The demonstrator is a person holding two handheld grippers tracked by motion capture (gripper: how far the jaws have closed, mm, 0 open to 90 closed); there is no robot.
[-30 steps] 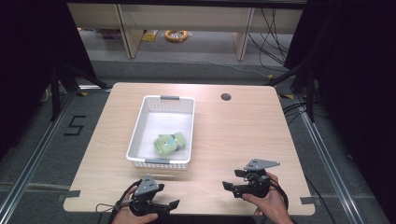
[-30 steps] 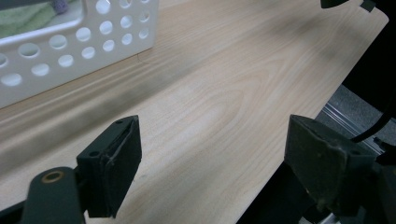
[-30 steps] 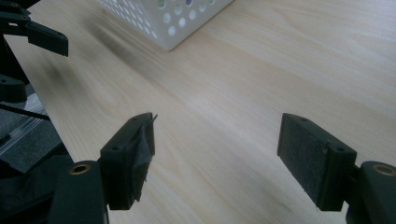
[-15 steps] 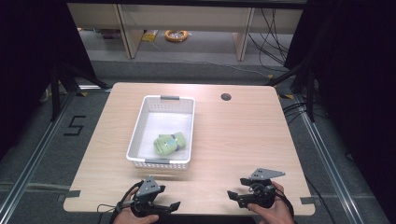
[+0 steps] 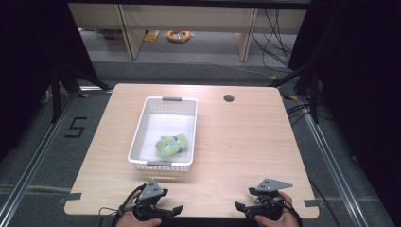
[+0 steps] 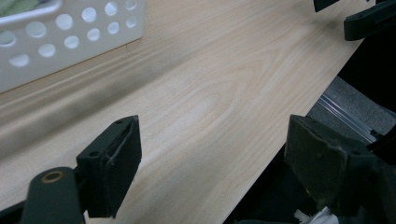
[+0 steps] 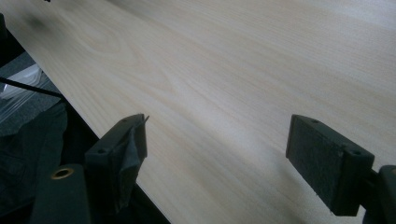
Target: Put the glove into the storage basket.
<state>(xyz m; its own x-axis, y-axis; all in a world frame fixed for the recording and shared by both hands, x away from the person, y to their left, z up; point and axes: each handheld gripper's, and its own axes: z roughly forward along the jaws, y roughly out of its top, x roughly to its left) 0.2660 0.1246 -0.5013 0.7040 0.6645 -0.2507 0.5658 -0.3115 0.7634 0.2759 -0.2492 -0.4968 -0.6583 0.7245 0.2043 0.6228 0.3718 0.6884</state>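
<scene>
At the bottom edge of the high view, left gripper (image 5: 177, 209) and right gripper (image 5: 240, 207) rest on the counter (image 5: 246, 142), fingers spread and empty, right fingers just opening; green toy (image 5: 172, 144) lies in the white basket (image 5: 138, 135), frame centre-left.

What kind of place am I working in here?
Probably a lab or data-recording workshop, not a home. A bare wooden table stands between dark curtains, the floor is marked with a taped number, and loose cables run along the floor behind. A white basket sits on the table.

Wooden table (image 5: 246, 142), grey floor (image 5: 198, 56), shelving (image 5: 127, 28)
</scene>
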